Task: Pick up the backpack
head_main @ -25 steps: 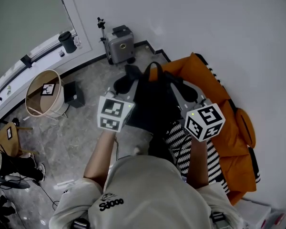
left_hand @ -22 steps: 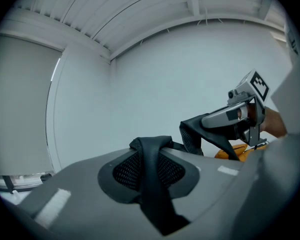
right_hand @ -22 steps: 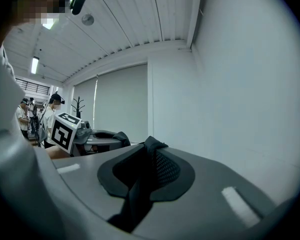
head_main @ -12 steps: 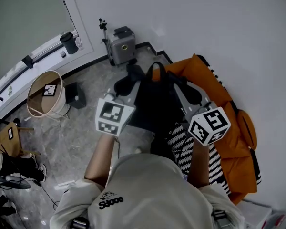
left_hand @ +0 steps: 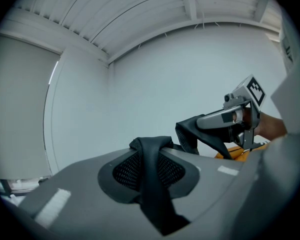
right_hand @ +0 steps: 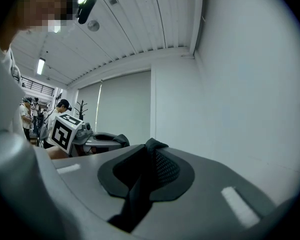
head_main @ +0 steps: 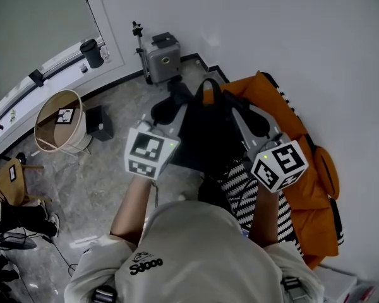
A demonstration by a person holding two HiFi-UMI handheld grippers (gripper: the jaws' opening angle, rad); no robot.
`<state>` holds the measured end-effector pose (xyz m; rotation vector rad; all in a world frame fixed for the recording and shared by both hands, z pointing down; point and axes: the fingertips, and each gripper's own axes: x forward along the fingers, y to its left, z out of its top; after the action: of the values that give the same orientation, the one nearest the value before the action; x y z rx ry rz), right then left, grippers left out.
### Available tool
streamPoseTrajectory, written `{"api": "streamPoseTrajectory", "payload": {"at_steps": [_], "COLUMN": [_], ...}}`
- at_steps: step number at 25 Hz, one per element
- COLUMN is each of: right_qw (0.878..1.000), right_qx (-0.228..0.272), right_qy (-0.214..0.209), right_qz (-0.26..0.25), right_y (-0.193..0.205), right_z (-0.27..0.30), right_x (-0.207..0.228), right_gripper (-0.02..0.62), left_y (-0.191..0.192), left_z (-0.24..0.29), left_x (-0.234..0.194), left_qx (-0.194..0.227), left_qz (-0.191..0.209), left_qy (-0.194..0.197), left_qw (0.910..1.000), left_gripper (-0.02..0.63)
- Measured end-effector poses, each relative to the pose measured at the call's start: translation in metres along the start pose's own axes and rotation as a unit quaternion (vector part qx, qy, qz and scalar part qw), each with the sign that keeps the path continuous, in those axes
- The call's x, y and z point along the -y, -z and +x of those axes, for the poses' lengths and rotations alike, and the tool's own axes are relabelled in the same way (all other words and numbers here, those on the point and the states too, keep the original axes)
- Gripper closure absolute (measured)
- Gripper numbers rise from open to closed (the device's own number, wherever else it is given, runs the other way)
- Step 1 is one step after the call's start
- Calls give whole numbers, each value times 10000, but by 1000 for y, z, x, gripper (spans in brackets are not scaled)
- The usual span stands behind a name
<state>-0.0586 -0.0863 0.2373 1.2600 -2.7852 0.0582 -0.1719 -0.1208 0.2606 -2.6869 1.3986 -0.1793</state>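
A black backpack (head_main: 205, 137) hangs between my two grippers, above the edge of an orange seat (head_main: 275, 100). My left gripper (head_main: 169, 110) is shut on the left shoulder strap (left_hand: 151, 156), which is bunched between its jaws in the left gripper view. On the other side, my right gripper (head_main: 255, 120) is shut on the right shoulder strap (right_hand: 149, 160), a fold of mesh and webbing pinched between the jaws. Both grippers point level, away from the person. The left gripper view shows the right gripper (left_hand: 233, 119) with its strap; the right gripper view shows the left gripper (right_hand: 97, 140).
A black-and-white striped cloth (head_main: 243, 191) lies on the orange seat under the bag. On the marble floor stand a grey box-shaped device (head_main: 161, 57), a round wooden basket (head_main: 58, 124) and a small black box (head_main: 100, 124). White walls close the corner behind.
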Motion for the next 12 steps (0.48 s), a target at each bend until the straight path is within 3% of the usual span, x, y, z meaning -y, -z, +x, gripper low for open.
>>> {"api": "streamPoseTrajectory", "payload": {"at_steps": [12], "right_qw": [9999], "right_qx": [-82], "right_qy": [-79], "right_qz": [-40], "right_y": [8], "right_z": [8], "right_x": [-1], "right_gripper": [558], "left_y": [8], "left_z": [1], "left_x": [-6], "left_qx": [-81], "left_qz": [-35], "left_qy": [-41], "left_qw": [10000], "left_gripper": [529]}}
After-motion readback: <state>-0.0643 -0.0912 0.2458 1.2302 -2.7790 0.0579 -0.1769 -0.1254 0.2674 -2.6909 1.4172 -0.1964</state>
